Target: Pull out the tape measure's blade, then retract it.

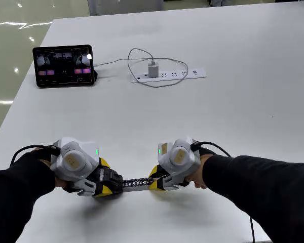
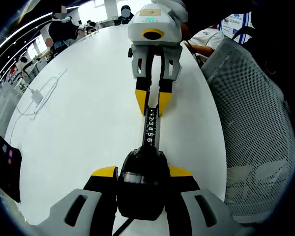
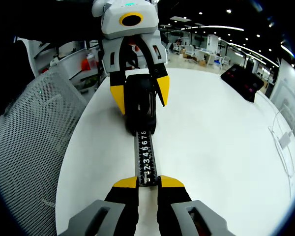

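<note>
- Left hand-held gripper (image 2: 142, 173): jaws closed partway around the tape measure's black case (image 2: 142, 189), one yellow tip on each flank. The case sits deep between them, low over the worktop (image 1: 202, 116).
- Right hand-held gripper (image 3: 148, 183): jaws drawn in almost fully, pinching the free end of the blade (image 3: 145, 157). The tip itself is hidden between the pads, so I cannot tell whether the hook is caught or just the strip.
- Key relation: the two hand-held grippers face each other nose to nose, and the blade runs straight from one to the other. From the right one, the case lies dead ahead along the line of its jaws; from the left one, the blade leaves the case mouth straight forward. The long axis matches the line joining the hands.
- Only a short run of printed numerals shows between them, so little blade is out and the hands are near each other.
- Judgement: this is either early in the pull or late in the return; I cannot say which.
- Judgement: either way, the next move should stay on that shared axis. Drift sideways and the strip may kink or slip the pinch.
- Well beyond both hand-held grippers: a tablet (image 1: 64, 66) and a power strip (image 1: 169, 75) with its cable, clear of the work.
</note>
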Demonstrator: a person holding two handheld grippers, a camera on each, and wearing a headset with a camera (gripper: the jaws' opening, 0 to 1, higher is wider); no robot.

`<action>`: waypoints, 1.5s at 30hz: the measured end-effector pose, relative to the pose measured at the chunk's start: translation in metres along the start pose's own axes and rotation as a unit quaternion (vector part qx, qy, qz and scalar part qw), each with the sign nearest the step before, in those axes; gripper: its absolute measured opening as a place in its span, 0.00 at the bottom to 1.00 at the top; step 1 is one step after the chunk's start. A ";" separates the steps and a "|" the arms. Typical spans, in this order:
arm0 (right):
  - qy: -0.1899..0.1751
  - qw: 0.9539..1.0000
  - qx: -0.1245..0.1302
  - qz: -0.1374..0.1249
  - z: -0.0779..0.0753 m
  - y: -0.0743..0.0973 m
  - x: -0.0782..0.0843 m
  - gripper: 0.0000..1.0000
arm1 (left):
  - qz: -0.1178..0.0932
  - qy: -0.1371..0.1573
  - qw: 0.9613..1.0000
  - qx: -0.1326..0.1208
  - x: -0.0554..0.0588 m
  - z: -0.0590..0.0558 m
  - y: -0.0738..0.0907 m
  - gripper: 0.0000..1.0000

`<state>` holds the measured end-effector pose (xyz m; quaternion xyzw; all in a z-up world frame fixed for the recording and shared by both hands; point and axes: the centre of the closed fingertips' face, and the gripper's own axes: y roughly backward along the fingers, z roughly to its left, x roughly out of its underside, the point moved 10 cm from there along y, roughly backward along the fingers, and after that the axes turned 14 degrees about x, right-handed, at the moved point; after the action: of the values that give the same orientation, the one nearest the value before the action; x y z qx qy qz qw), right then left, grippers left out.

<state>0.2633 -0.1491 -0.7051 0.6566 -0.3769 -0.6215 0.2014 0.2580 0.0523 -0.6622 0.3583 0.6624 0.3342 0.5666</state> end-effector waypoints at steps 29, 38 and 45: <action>-0.012 1.000 0.008 0.014 -0.007 0.018 0.020 0.10 | 0.011 -0.007 1.000 -0.003 -0.001 -0.001 -0.001 0.32; -0.015 1.000 0.008 0.015 -0.009 0.022 0.025 0.10 | 0.009 -0.001 1.000 -0.006 -0.001 0.000 -0.001 0.32; -0.017 1.000 0.007 0.016 -0.010 0.024 0.027 0.10 | 0.006 0.001 1.000 -0.012 -0.001 -0.002 -0.001 0.32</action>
<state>0.2659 -0.1868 -0.7043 0.6415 -0.3949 -0.6263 0.2004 0.2564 0.0506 -0.6620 0.3556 0.6566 0.3458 0.5682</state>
